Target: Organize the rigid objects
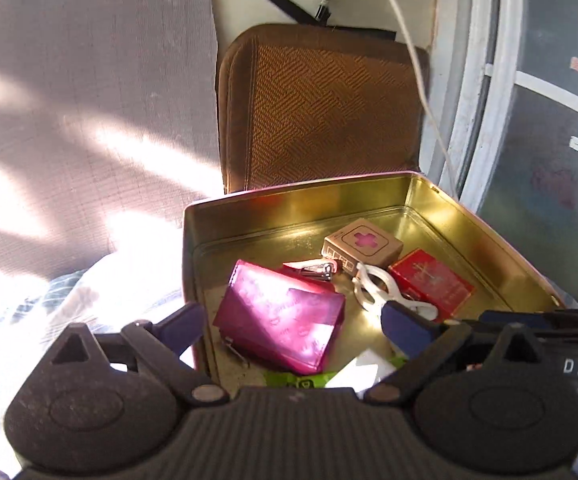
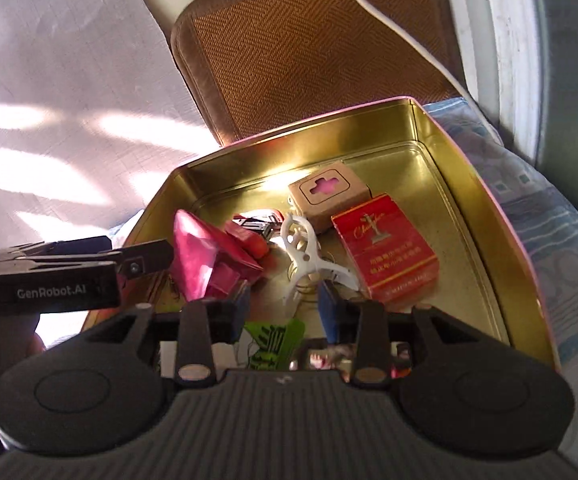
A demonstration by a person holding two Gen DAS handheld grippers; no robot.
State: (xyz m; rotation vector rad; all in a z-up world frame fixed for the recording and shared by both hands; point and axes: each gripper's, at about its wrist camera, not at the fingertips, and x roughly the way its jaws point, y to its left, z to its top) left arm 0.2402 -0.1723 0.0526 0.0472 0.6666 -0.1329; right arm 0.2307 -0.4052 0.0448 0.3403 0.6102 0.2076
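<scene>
A gold tin box (image 1: 297, 204) (image 2: 485, 216) holds a magenta wallet (image 1: 281, 320) (image 2: 205, 256), a kraft box with a pink cross (image 1: 363, 242) (image 2: 329, 194), a red cigarette pack (image 1: 433, 282) (image 2: 385, 248), a white plastic clip (image 1: 373, 288) (image 2: 301, 252) and a nail clipper (image 1: 319, 270). My left gripper (image 1: 293, 328) is open, straddling the tin's left wall, with the wallet between its fingers. My right gripper (image 2: 283, 308) is open over the tin's near part, just short of the white clip and empty.
A brown woven cushion (image 1: 321, 108) (image 2: 321, 44) lies behind the tin. A white cable (image 1: 413, 60) runs along the right wall. A green packet (image 2: 273, 340) and a white item (image 1: 357, 372) lie at the tin's near end. Grey fabric (image 1: 69, 100) spreads to the left.
</scene>
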